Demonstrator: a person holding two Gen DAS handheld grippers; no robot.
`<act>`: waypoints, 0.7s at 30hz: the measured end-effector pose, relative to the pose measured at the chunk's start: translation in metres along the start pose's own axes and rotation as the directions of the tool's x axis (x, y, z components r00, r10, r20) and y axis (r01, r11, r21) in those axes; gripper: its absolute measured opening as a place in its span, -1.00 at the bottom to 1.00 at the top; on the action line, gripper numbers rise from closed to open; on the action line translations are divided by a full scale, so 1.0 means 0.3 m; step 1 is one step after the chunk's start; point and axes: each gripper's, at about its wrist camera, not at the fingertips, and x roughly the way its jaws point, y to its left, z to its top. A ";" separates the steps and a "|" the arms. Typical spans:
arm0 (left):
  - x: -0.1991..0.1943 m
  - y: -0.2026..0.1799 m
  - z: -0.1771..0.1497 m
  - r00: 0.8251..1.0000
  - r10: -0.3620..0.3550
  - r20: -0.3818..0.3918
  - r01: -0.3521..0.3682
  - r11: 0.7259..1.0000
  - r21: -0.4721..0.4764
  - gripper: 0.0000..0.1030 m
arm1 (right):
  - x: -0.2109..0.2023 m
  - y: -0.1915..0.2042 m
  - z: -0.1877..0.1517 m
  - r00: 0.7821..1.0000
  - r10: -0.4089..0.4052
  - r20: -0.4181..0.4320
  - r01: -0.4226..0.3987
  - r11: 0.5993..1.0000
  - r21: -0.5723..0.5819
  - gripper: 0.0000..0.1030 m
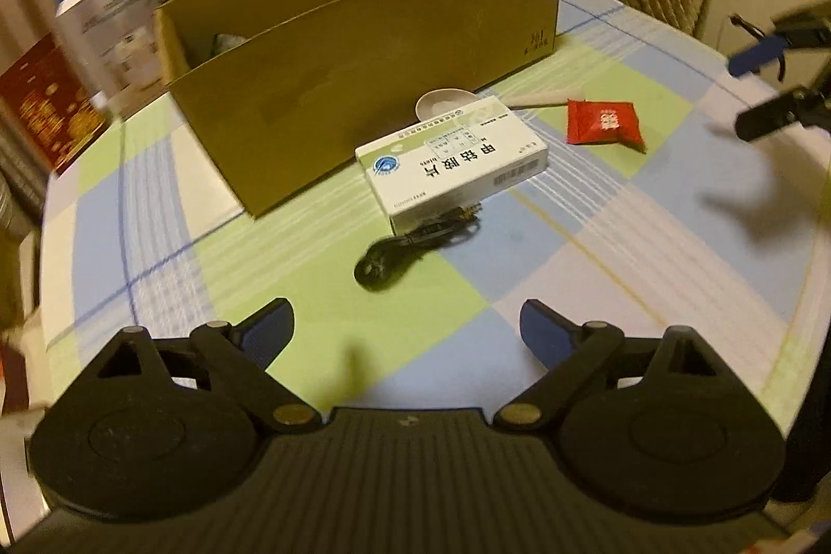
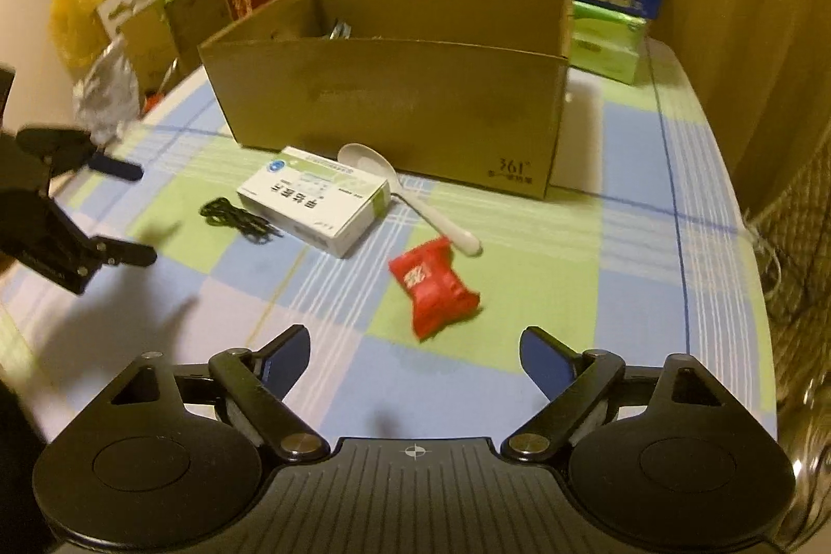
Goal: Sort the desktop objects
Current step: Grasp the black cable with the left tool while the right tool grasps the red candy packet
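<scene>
A checked tablecloth (image 1: 597, 253) in blue, green and white covers the table, and an open cardboard box (image 2: 394, 102) stands at its far middle with a few items dimly visible inside. Just in front of the box lies a white medicine carton (image 1: 457, 162), flat, with one end resting over the bowl of a white spoon (image 2: 415, 196) whose handle runs toward a red snack packet (image 2: 433, 286). A coiled black cable (image 1: 400, 255) lies touching the carton's near edge.

The left gripper (image 1: 407, 328) hangs above the cloth, angled downward, its jaws wide apart with nothing between them; the cable sits ahead of its fingertips, near but apart. The right gripper (image 2: 415, 359) is likewise tilted down and spread wide, holding nothing, with the red packet just beyond its fingertips, slightly left of centre. Each gripper shows at the edge of the other's view, well apart.
</scene>
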 end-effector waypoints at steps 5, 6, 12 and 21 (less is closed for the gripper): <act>0.091 0.024 0.037 1.000 -0.026 -0.007 0.026 0.995 0.095 0.69 | 0.122 -0.030 0.042 0.998 -0.019 -0.065 0.016 0.999 -0.051 0.50; 0.109 0.026 0.045 0.999 -0.033 -0.007 0.033 0.994 0.109 0.57 | 0.142 -0.036 0.048 0.997 -0.019 -0.074 0.015 0.998 -0.058 0.48; 0.198 0.046 0.071 0.996 -0.083 -0.018 0.085 0.987 0.139 0.46 | 0.252 -0.033 0.050 0.994 -0.015 -0.107 -0.002 0.988 -0.157 0.30; 0.261 0.087 0.086 0.983 -0.182 -0.008 0.183 0.981 0.064 0.15 | 0.342 -0.027 0.079 0.995 -0.001 -0.101 -0.012 0.991 -0.130 -0.14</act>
